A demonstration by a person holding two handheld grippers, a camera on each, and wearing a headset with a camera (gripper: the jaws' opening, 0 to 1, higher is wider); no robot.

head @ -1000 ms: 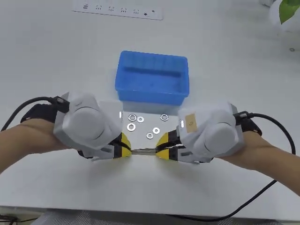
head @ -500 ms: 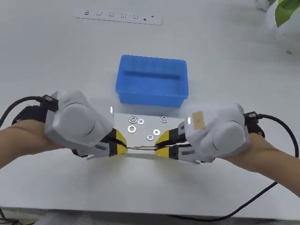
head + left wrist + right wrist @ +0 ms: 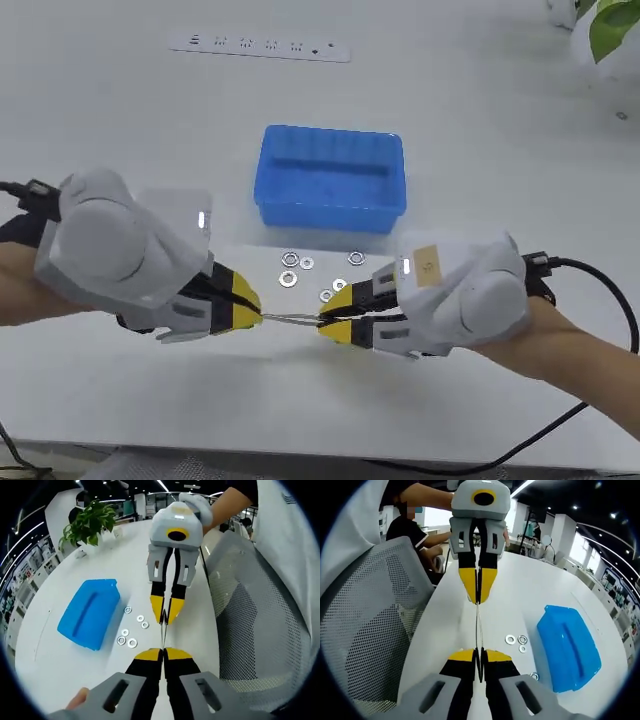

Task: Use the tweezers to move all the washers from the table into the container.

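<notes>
A pair of thin metal tweezers point(image 3: 290, 319) is held level between both grippers, just above the white table and in front of the washers. My left gripper point(image 3: 252, 310) is shut on one end and my right gripper point(image 3: 330, 325) on the other. In the left gripper view the tweezers point(image 3: 163, 632) run from my left gripper point(image 3: 163, 652) to the right gripper point(image 3: 167, 615). Several washers point(image 3: 290, 270) lie loose on the table in front of the blue container point(image 3: 330, 180). The washers point(image 3: 516, 641) and container point(image 3: 570, 645) also show in the right gripper view.
A white power strip point(image 3: 260, 45) lies at the table's far side and a potted plant point(image 3: 610, 25) stands at the far right corner. A black cable point(image 3: 590, 290) trails from the right gripper. A mesh chair point(image 3: 260, 630) stands beside the table's near edge.
Both grippers stay shut on the tweezers and have shifted slightly left relative to the washers. The left gripper's body has swung further out to the left.
</notes>
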